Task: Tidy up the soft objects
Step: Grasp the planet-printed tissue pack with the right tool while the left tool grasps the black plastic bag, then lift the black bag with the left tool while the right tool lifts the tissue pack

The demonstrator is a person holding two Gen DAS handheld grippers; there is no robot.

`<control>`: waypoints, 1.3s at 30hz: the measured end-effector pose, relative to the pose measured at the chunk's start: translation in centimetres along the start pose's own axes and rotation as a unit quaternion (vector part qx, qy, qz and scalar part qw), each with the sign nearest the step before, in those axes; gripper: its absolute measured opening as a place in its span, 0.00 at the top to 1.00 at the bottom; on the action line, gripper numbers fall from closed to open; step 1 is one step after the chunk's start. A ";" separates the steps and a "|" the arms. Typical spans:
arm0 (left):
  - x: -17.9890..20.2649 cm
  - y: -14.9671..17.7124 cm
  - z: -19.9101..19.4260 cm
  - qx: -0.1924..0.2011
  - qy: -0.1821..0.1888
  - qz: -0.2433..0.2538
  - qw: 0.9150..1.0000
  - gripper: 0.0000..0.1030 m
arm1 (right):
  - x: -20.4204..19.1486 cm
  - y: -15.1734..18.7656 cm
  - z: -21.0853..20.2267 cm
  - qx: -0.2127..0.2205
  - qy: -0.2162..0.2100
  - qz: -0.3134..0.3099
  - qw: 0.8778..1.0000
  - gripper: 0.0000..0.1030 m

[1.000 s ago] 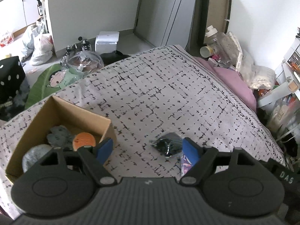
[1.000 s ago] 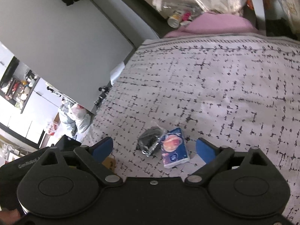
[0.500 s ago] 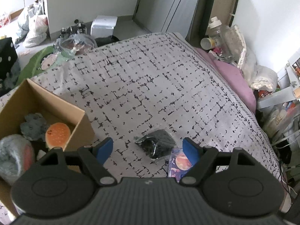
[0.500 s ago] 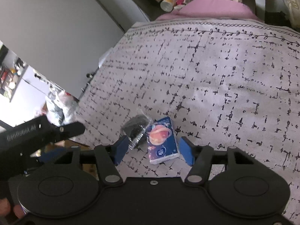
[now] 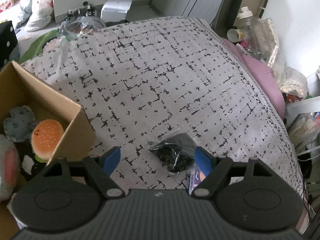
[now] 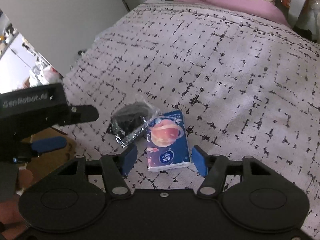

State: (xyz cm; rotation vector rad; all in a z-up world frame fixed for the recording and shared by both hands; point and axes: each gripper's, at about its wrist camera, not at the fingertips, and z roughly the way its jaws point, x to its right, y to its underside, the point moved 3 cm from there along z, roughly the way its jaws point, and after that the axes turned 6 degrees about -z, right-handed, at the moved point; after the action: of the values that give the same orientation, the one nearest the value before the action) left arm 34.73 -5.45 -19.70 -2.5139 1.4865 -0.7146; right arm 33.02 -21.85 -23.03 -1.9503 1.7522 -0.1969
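Blue-padded right gripper straddling tissue pack

bed with patterned white cover, cardboard box, black plastic-wrapped bundle touching tissue pack on it

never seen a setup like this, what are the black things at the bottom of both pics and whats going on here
Those black shapes are hand-held grasping devices; a person carries one in each hand, and a camera on each looks forward along its two blue-padded fingers. There is no robot arm.

One picture comes from the left tool, the other from the right tool. Both are open and hold nothing.

They look down on a bed cover with black dashes. On it lie a black item in a clear plastic bag and, touching it, a blue tissue pack with a planet picture. The right tool's fingers straddle the tissue pack. At the left stands a cardboard box already holding a plush hamburger and other soft toys.
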 end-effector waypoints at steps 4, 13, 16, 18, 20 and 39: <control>0.1 -0.3 1.3 -0.008 0.006 -0.011 1.000 0.22 | -0.1 0.2 1.0 -0.008 0.019 -0.014 1.000 0.42; 1.4 -0.8 4.3 -0.023 0.003 -0.006 1.000 0.22 | 0.4 0.0 1.2 0.005 0.048 -0.027 0.998 0.52; 2.1 -0.7 5.4 -0.033 0.008 0.003 0.999 0.22 | 1.1 -0.3 0.6 0.017 0.060 -0.017 0.998 0.52; 2.6 -0.8 6.2 -0.038 -0.001 0.020 0.999 0.22 | 1.7 -0.3 0.5 0.017 0.055 -0.001 0.998 0.52; 2.8 -0.9 7.0 -0.042 -0.010 0.027 0.999 0.22 | 2.1 -0.3 0.4 0.017 0.058 0.005 0.998 0.52; 3.5 0.2 6.3 -0.046 -0.012 0.017 0.999 0.62 | 1.7 -0.5 1.0 0.020 0.063 -0.020 0.998 0.52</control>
State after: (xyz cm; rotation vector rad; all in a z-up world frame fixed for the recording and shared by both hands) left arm 38.88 -9.28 -24.15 -2.5467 1.5851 -0.6224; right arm 34.15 -23.15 -24.04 -1.9840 1.7733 -0.3747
